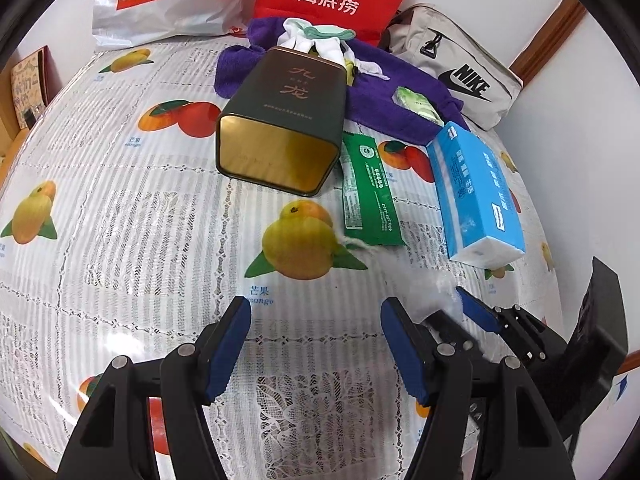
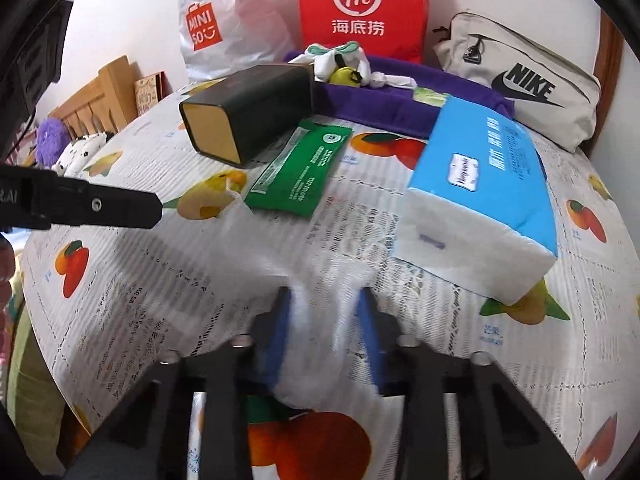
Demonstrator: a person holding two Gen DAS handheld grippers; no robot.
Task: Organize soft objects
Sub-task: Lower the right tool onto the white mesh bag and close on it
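Note:
My right gripper (image 2: 324,320) is shut on a clear plastic bag (image 2: 320,344), blurred between its blue pads; it also shows in the left wrist view (image 1: 460,304) with the bag (image 1: 436,288). My left gripper (image 1: 316,340) is open and empty above the tablecloth. A blue tissue pack (image 2: 480,200) lies just ahead of the right gripper. A green wipes packet (image 2: 300,168), a purple towel (image 2: 400,100) and white socks (image 2: 340,60) lie farther back.
A dark tin box (image 1: 280,120) lies on its side mid-table. A Nike pouch (image 2: 520,88), a red paper bag (image 2: 360,8) and a Miniso bag (image 2: 224,20) stand at the back. The fruit-print tablecloth (image 1: 120,240) covers the table.

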